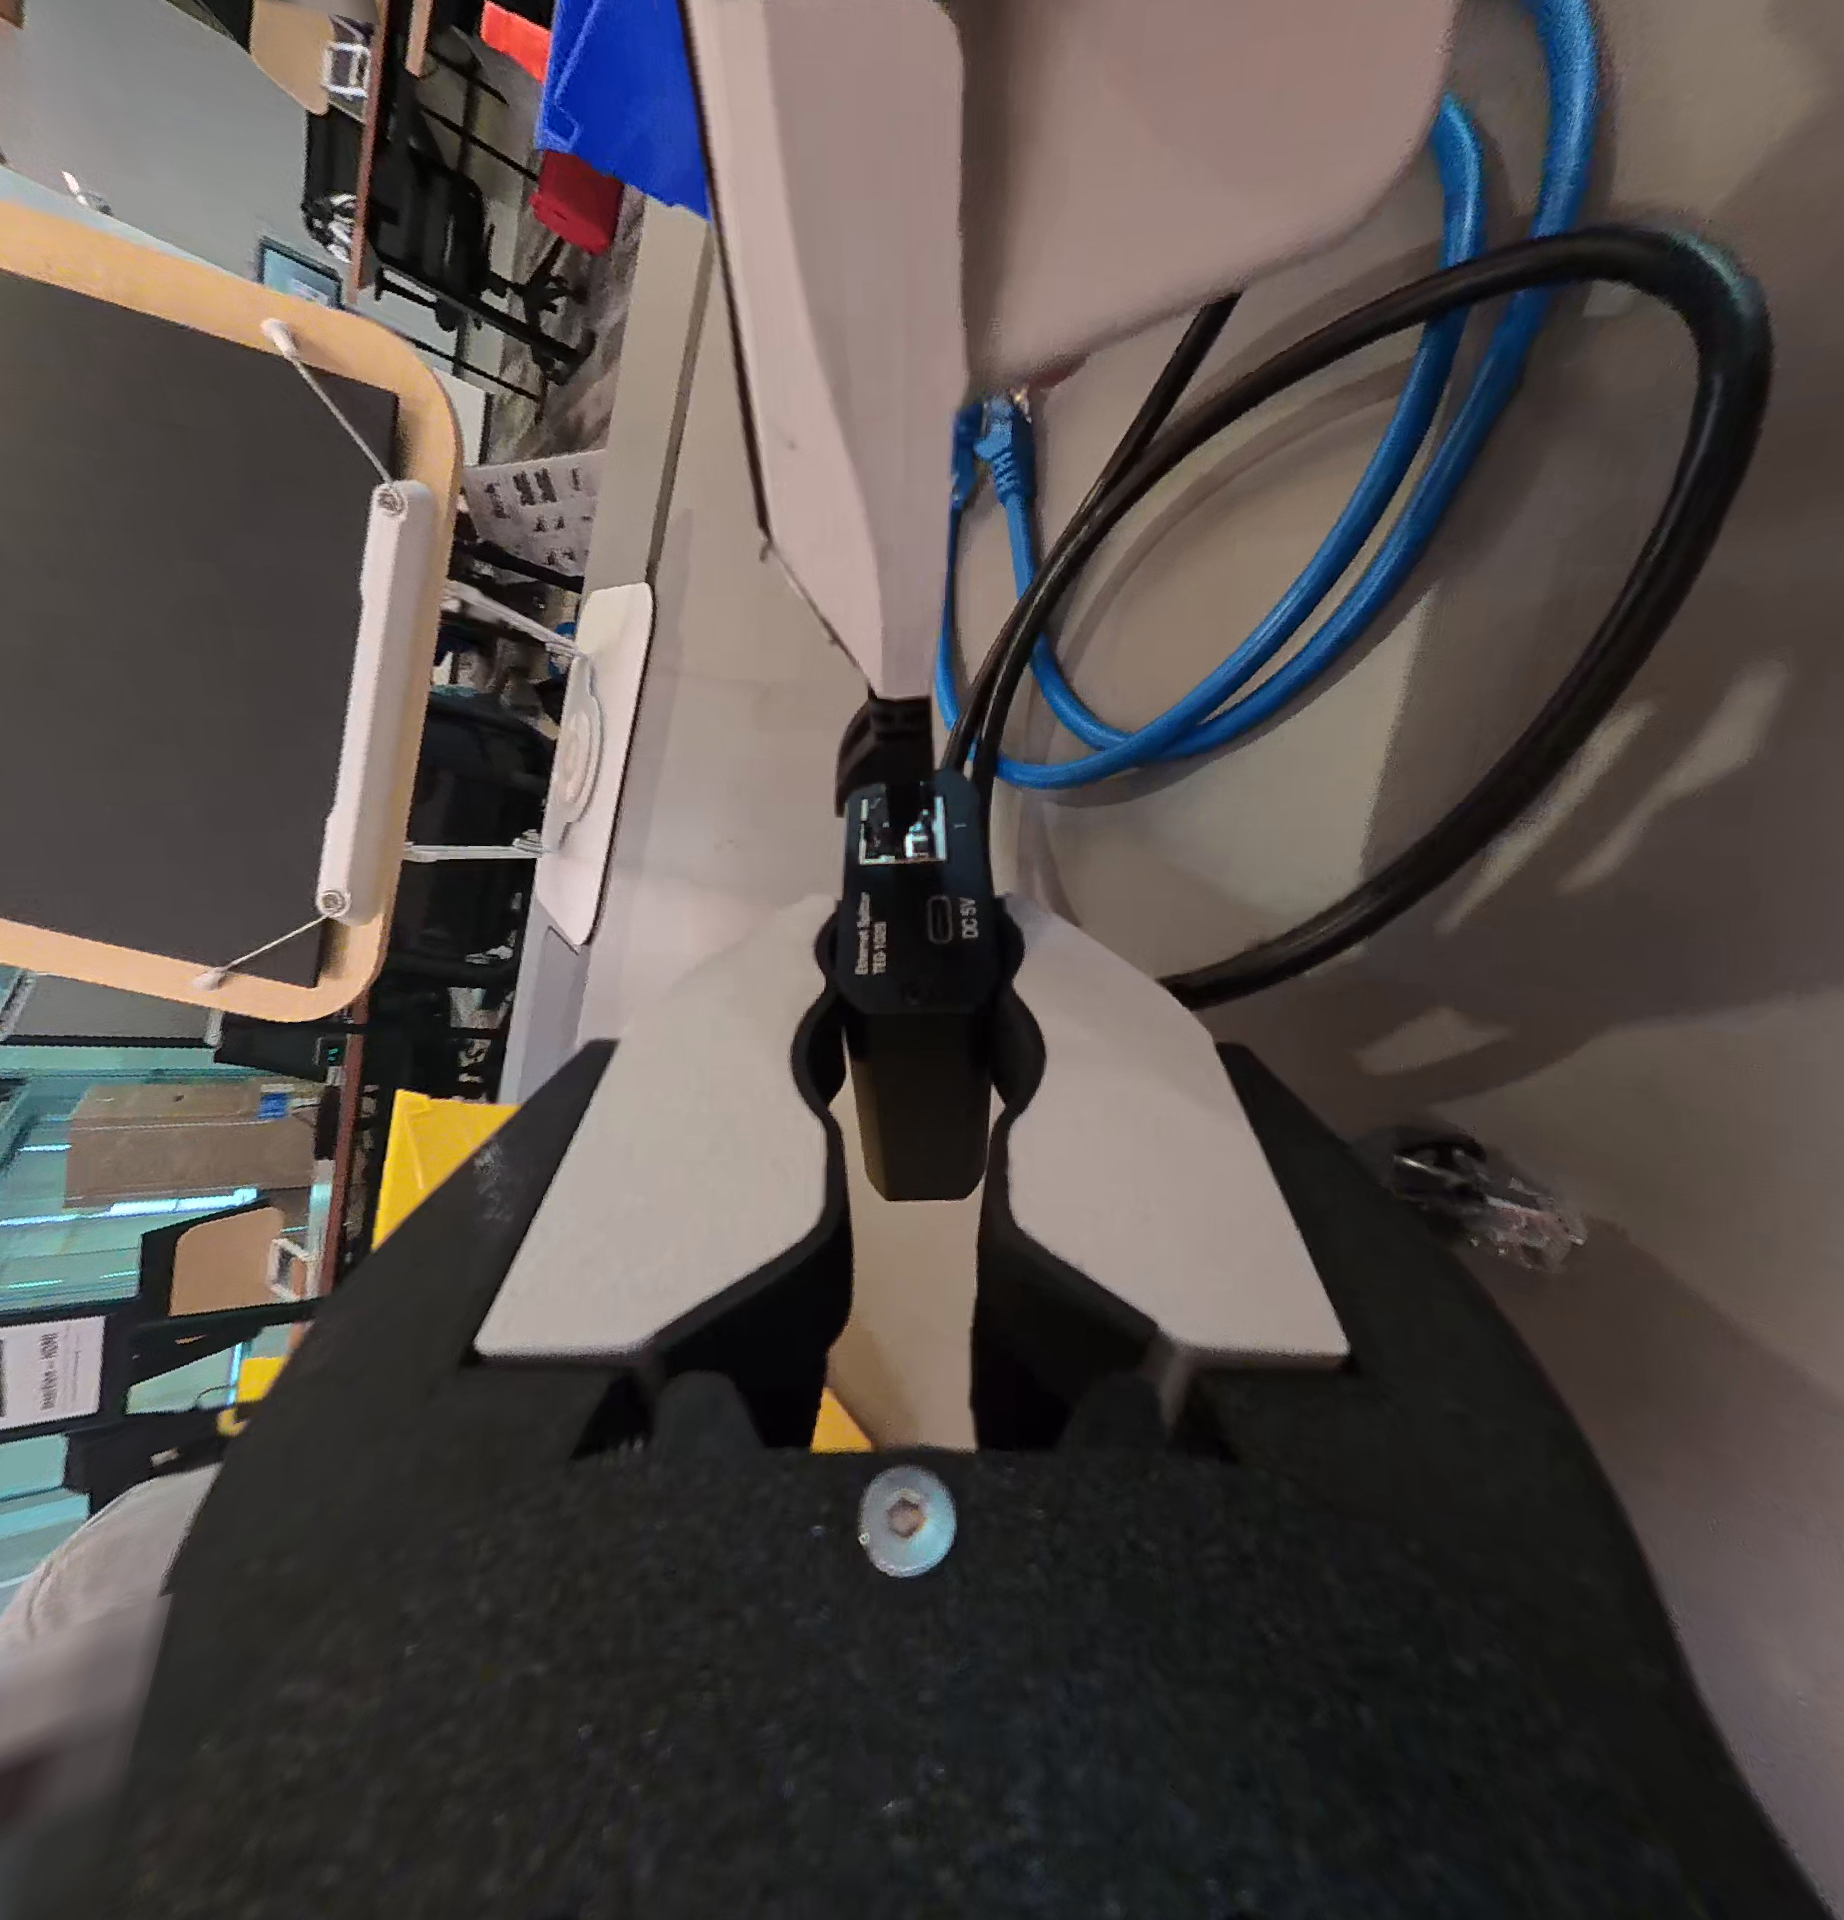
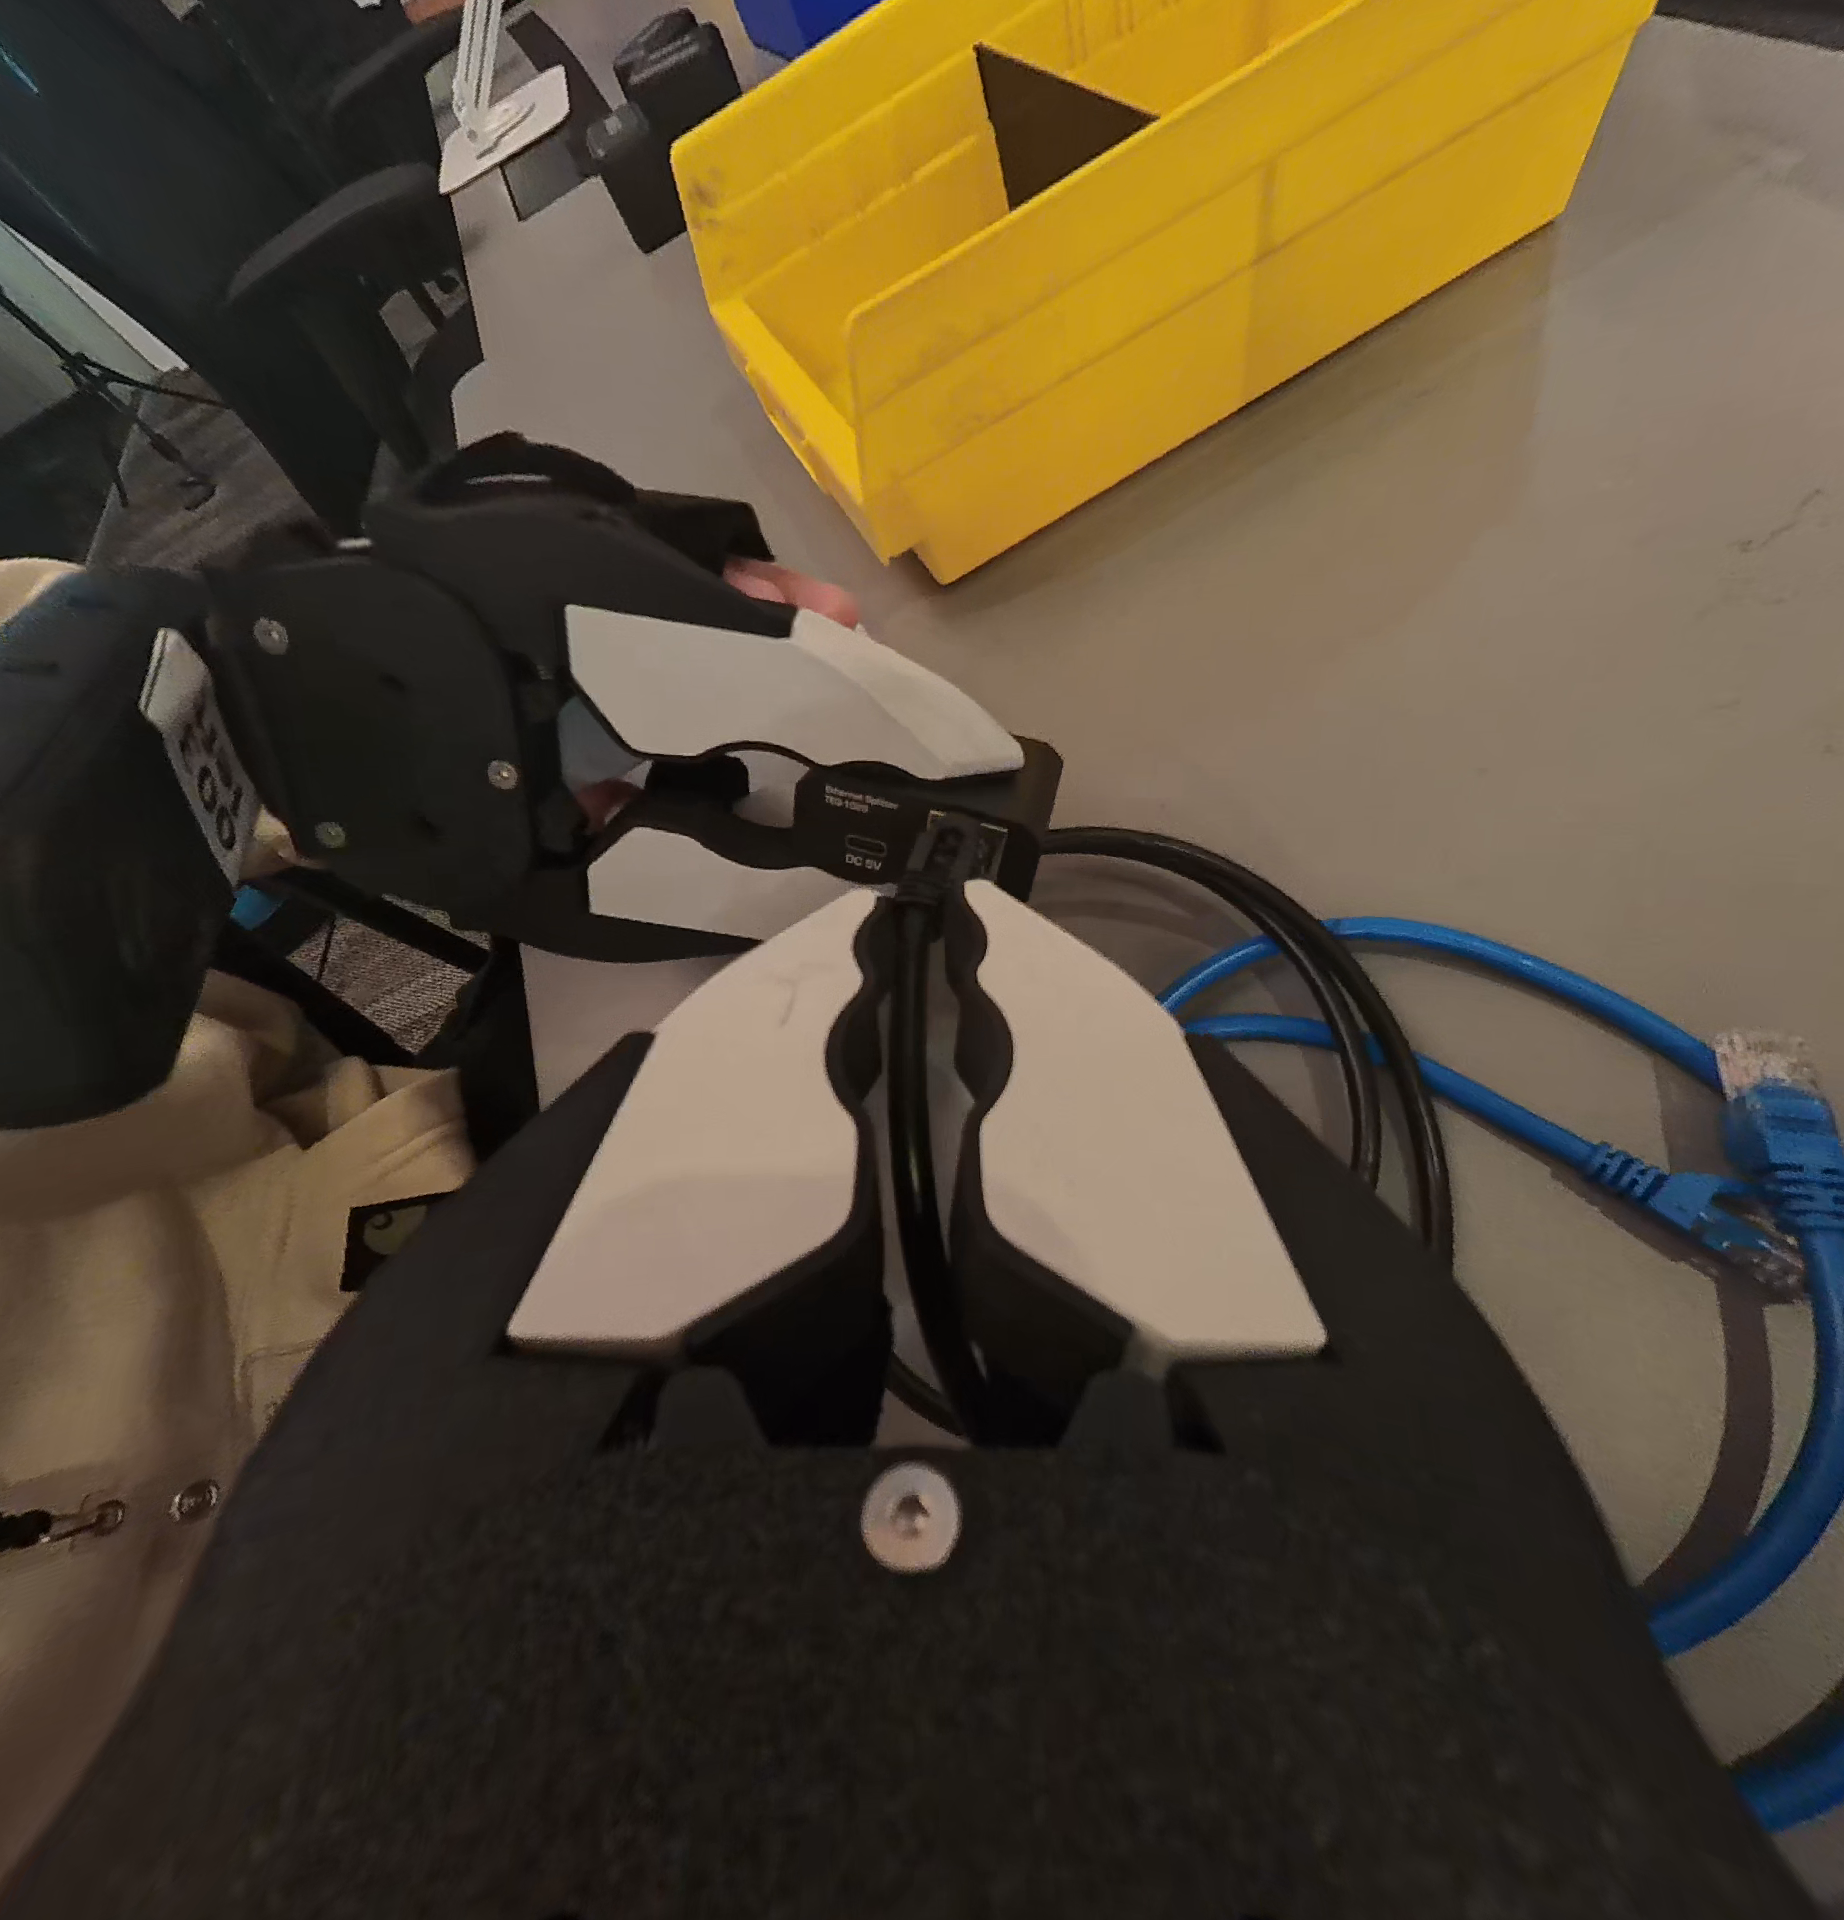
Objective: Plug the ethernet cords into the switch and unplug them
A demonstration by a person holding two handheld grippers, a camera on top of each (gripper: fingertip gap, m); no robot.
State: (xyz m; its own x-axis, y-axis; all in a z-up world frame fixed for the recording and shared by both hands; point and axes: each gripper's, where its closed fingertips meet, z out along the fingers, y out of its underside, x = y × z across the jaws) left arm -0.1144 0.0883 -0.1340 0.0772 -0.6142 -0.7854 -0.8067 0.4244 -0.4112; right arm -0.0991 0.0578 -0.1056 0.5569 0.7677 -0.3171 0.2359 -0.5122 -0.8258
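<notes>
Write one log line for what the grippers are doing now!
left gripper: shut on switch | right gripper: shut on black cord | plug at switch port | blue cord: loose on table

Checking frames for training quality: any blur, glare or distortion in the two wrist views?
Left wrist view: strong wide-angle bending at the edges, scene rolled sideways; the switch is sharp, the right tongs above are soft, and hard shadows fall on the table. Right wrist view: mild motion softness overall, the blue ethernet cord readable; soft sheen on the table, no harsh glare.

bin point(image 2: 1157, 343) behind switch point(image 2: 928, 821), cords point(image 2: 1583, 1164) right of it
</notes>
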